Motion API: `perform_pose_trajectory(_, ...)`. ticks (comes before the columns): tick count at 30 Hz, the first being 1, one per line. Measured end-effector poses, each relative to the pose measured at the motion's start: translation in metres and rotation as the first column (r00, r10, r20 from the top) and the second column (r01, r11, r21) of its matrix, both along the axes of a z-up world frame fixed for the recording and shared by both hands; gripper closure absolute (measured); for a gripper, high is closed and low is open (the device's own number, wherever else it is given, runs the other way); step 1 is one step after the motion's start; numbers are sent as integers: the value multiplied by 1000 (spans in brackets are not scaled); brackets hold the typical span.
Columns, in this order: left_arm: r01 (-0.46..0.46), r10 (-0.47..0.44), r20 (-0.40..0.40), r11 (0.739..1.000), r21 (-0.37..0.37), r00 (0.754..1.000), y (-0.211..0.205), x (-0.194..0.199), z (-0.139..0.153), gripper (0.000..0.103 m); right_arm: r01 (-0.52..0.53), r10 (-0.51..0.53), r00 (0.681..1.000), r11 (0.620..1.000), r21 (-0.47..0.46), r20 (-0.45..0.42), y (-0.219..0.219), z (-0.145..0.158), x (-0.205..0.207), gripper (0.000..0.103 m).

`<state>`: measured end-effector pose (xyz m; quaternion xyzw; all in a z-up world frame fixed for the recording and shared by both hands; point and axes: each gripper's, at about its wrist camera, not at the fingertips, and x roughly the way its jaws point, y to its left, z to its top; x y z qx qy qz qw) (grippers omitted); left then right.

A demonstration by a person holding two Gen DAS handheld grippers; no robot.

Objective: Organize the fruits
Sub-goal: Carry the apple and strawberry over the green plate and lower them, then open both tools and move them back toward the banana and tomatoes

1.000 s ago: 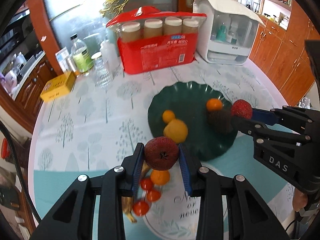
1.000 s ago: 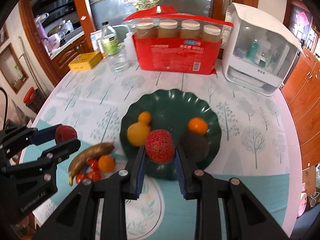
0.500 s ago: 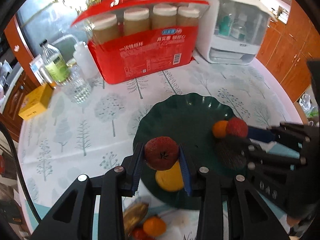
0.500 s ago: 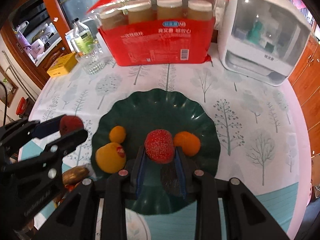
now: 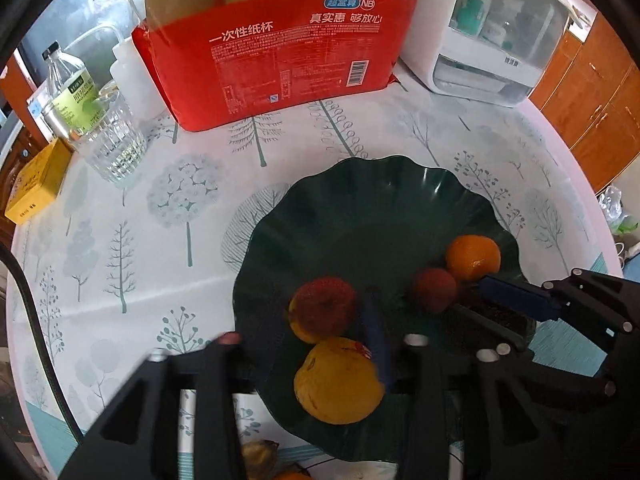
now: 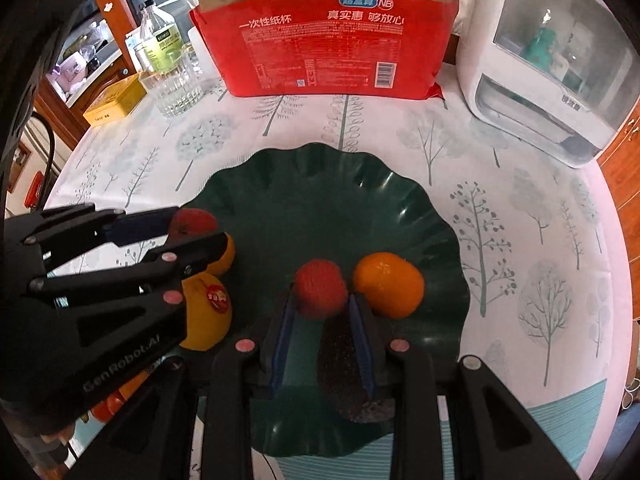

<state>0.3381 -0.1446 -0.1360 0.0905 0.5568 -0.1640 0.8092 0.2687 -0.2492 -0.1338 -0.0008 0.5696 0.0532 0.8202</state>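
Note:
A dark green wavy plate (image 5: 360,208) (image 6: 320,184) lies on the tree-print tablecloth. My left gripper (image 5: 324,312) is over its left part, jaws spread around a dark red fruit (image 5: 326,308) (image 6: 192,220) that rests against a small orange fruit; the view is blurred. A yellow fruit (image 5: 338,380) (image 6: 206,312) lies just in front. My right gripper (image 6: 320,300) is low over the plate, its jaws beside a red bumpy fruit (image 6: 320,288) (image 5: 434,288) that sits next to an orange (image 6: 388,284) (image 5: 474,258) and a dark avocado (image 6: 348,368).
A red pack of paper cups (image 5: 276,44) and a white appliance (image 5: 496,28) stand behind the plate. A glass (image 5: 112,140), a bottle (image 5: 68,92) and a yellow box (image 5: 34,184) are at the back left. A banana (image 5: 258,450) and small tomatoes (image 6: 106,404) lie near the front edge.
Both grippers moved forward and down onto the plate. The left jaws have widened around the dark red fruit, and the right jaws have loosened around the red bumpy fruit.

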Motion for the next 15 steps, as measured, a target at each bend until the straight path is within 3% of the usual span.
perform_pose_trajectory(1,-6,6,12,1000,1,1000,1,-1,1,35,-6,6,1000,1000,-4,3,1,0,-1,73)
perform_pose_trajectory(2,-9,9,20,1000,1,1000,2,-1,3,30,-16,16,1000,1000,-8,8,2,1,-2,71)
perform_pose_trajectory(6,-14,14,29,1000,-1,999,4,-2,7,26,-34,35,999,999,-9,26,5,5,-8,62)
perform_pose_trajectory(15,-21,21,46,1000,3,999,7,-14,20,19,-33,33,999,999,-12,37,7,13,-20,59)
